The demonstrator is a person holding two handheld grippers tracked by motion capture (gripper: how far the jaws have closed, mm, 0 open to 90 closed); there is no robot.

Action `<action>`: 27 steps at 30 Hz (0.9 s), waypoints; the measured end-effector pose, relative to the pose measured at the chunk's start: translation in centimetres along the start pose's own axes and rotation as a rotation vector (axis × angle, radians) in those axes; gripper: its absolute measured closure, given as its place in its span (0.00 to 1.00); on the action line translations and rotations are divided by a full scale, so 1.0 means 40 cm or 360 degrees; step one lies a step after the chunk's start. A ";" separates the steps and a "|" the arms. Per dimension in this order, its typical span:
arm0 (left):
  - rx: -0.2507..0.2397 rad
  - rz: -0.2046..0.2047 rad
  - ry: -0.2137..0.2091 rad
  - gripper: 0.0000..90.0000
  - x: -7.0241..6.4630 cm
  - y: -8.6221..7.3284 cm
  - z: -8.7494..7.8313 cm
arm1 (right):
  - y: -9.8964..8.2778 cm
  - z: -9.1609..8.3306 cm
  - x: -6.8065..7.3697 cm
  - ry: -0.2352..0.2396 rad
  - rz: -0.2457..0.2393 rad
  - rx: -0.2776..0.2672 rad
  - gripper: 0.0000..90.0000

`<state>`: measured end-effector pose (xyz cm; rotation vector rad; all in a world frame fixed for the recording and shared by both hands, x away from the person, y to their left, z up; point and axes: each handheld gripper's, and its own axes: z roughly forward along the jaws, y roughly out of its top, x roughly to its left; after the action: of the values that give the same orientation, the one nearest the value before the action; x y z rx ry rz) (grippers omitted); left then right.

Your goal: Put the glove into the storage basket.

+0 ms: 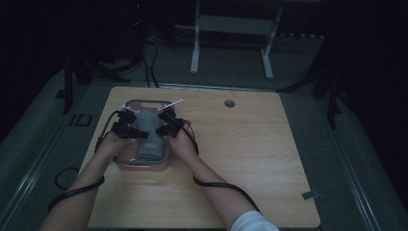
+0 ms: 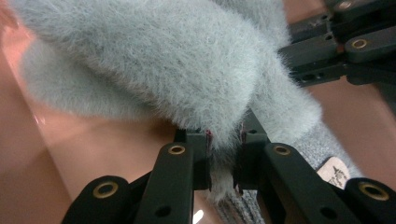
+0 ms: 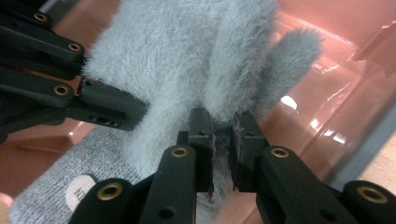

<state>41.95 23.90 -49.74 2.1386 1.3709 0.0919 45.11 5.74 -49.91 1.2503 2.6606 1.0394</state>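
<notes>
A fluffy grey glove [image 1: 146, 134] with a knitted cuff and a small label [image 2: 334, 172] lies in a shallow pink tray [image 1: 144, 167] at the left of the wooden table. My left gripper [image 1: 126, 126] is at the glove's left side. In the left gripper view its jaws [image 2: 224, 140] are shut on a fold of the fluff [image 2: 163, 60]. My right gripper [image 1: 166, 126] is at the glove's right side. In the right gripper view its jaws [image 3: 222, 135] pinch the fluffy fabric [image 3: 163, 56] too. Each gripper view also shows the other gripper [image 2: 336, 51] [image 3: 93, 105] close by, over the tray.
The wooden table [image 1: 240, 144] has a round cable hole [image 1: 229, 103] near its far edge and a small tab [image 1: 310, 195] at its near right corner. Black cables trail from both grippers past the forearms. A white desk frame [image 1: 195, 48] stands behind in the dark.
</notes>
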 end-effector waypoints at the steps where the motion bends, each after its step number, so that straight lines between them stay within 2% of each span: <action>1: 0.0025 -0.0006 -0.0003 0.89 0.002 0.001 0.004 | 0.003 0.002 0.004 -0.0020 -0.0016 0.0010 0.86; 3: 0.0068 0.0008 0.0013 0.88 0.001 0.005 0.011 | 0.008 0.000 0.007 -0.0038 -0.0045 0.0025 0.79; 5: 0.0089 0.0032 0.0044 0.88 -0.004 0.008 0.020 | 0.012 -0.015 0.005 -0.0036 -0.0065 -0.0012 0.70; 8: 0.0103 0.0033 0.0079 0.86 -0.008 0.011 0.029 | 0.018 -0.046 0.001 -0.0027 -0.0081 -0.0066 0.61; 9: 0.0112 0.0042 0.0112 0.83 -0.011 0.011 0.031 | 0.018 -0.058 -0.002 -0.0013 -0.0079 -0.0087 0.57; 14: 0.0074 0.0118 0.0312 0.55 -0.027 0.008 0.026 | 0.011 -0.107 -0.026 0.0057 -0.0094 -0.0181 0.43; 16: 0.0061 0.0163 0.0418 0.40 -0.035 0.007 0.024 | 0.004 -0.123 -0.032 0.0049 -0.0132 -0.0215 0.36; 17: 0.0058 0.0173 0.0452 0.34 -0.037 0.007 0.022 | 0.000 -0.131 -0.034 0.0041 -0.0152 -0.0216 0.33; 19: 0.0040 0.0166 0.0486 0.27 -0.037 0.008 0.012 | -0.012 -0.147 -0.043 0.0086 -0.0185 -0.0230 0.25; 20: 0.0006 0.0181 0.0486 0.22 -0.037 0.008 0.003 | -0.016 -0.154 -0.047 0.0106 -0.0191 -0.0231 0.23; 21: -0.0038 0.0169 0.0477 0.17 -0.035 0.008 -0.009 | -0.021 -0.162 -0.051 0.0122 -0.0192 -0.0240 0.23; 23: -0.0153 0.0121 0.0433 0.16 -0.033 0.006 -0.031 | -0.033 -0.175 -0.056 0.0140 -0.0232 -0.0258 0.20; 25: -0.0230 0.0142 0.0444 0.07 -0.038 0.000 -0.047 | -0.047 -0.186 -0.061 0.0178 -0.0282 -0.0291 0.19; 27: -0.0291 0.0165 0.0435 0.06 -0.046 -0.010 -0.059 | -0.061 -0.197 -0.067 0.0178 -0.0335 -0.0291 0.19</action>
<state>39.93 23.47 -47.55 2.0970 1.3405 0.5475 43.01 -1.61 -45.87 0.8828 2.6302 1.3161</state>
